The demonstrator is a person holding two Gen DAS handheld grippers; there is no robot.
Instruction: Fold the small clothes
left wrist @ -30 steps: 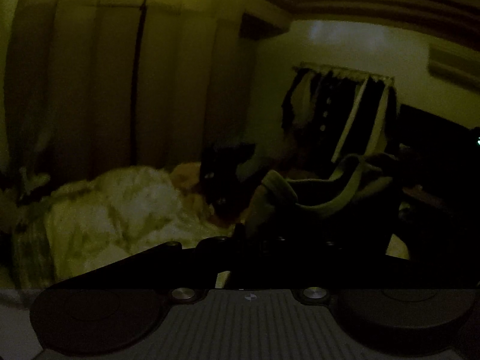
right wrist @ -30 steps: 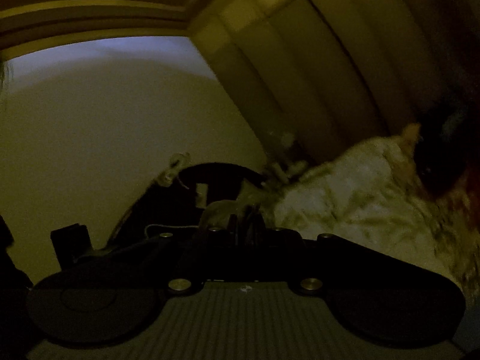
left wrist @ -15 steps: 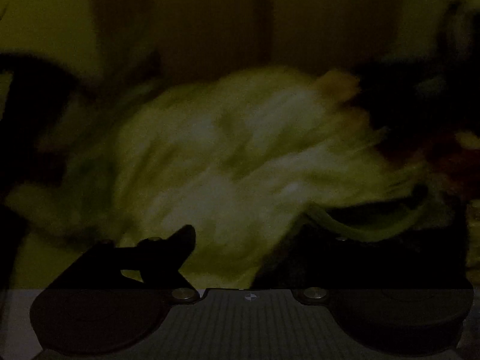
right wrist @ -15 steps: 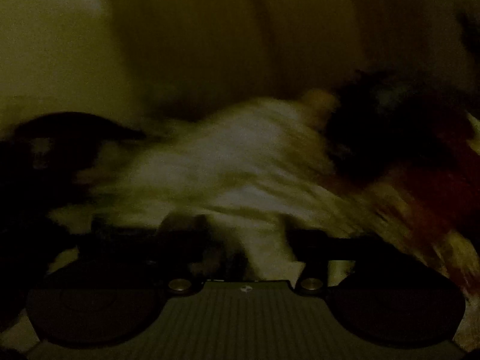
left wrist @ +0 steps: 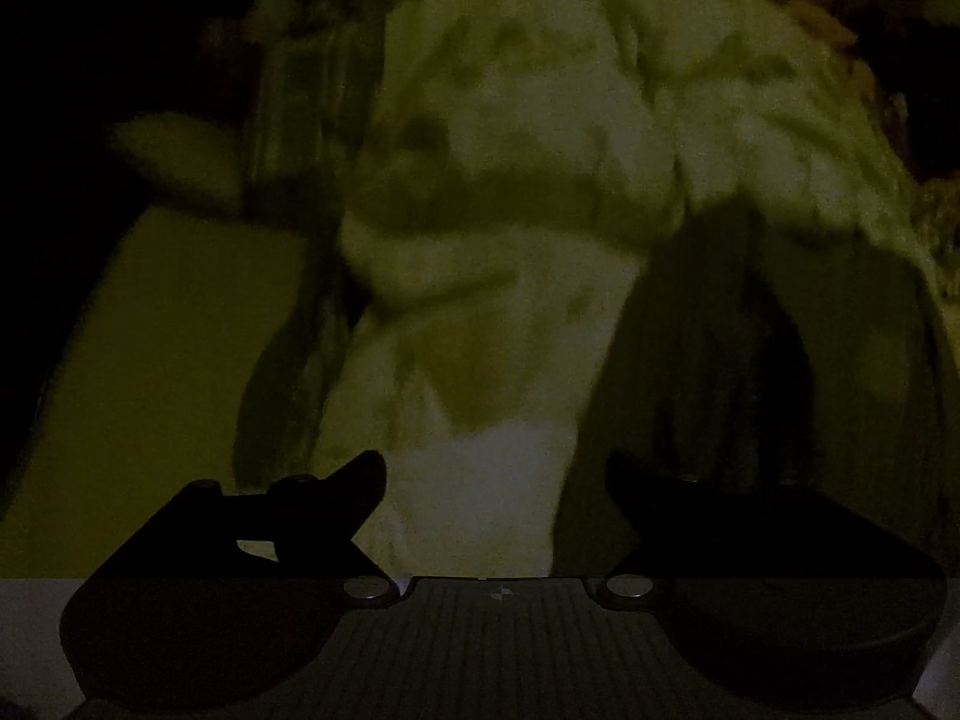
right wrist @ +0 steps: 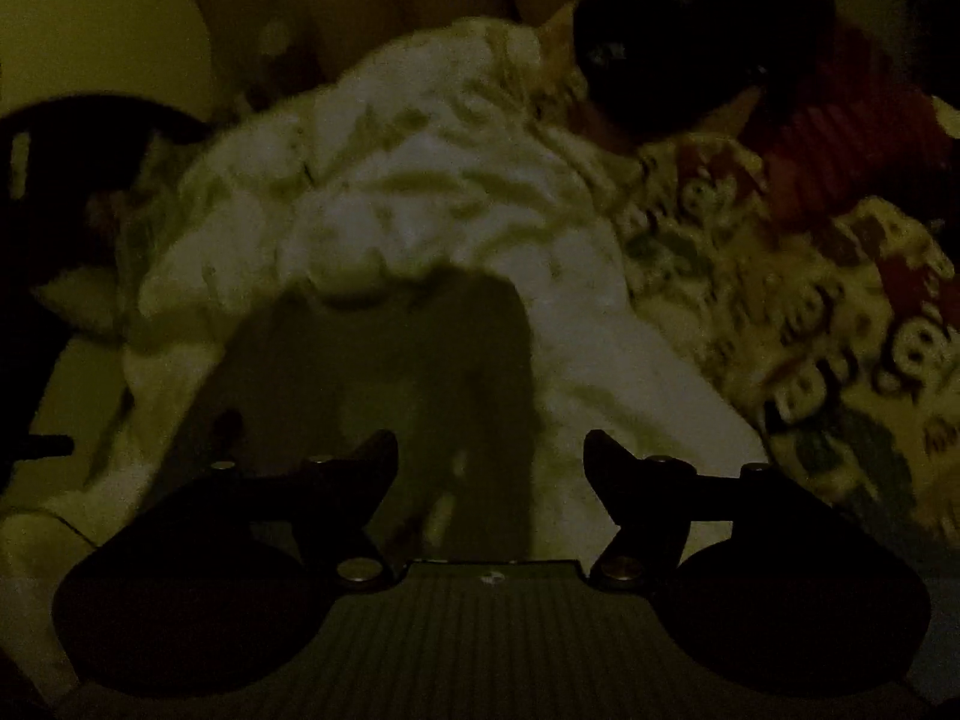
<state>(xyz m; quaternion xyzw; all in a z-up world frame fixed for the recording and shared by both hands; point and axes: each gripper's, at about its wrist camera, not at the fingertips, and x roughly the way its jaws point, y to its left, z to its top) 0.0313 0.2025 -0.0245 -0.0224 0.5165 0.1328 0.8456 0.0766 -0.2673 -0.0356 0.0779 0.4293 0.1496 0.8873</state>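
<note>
The room is very dim. A dark small garment (left wrist: 750,360) lies on a fluffy white blanket (left wrist: 510,138), just past my left gripper's right finger. My left gripper (left wrist: 495,468) is wide open over the blanket with nothing between its fingers. In the right wrist view the same dark garment (right wrist: 384,372) is spread on the white blanket (right wrist: 432,180), straight ahead of my right gripper (right wrist: 491,444). The right gripper's jaws are opening and their pads press on nothing; the garment's near edge shows in the gap below them.
A patterned bedsheet (right wrist: 810,330) covers the bed to the right, with a red item (right wrist: 840,144) and a black item (right wrist: 690,42) on it at the back. A dark chair-like shape (right wrist: 72,192) stands at the left. Curtains hang behind.
Both grippers have tipped down from the room's walls to the bed and have opened. The dark garment that hung from the left gripper now lies loose on the blanket.
</note>
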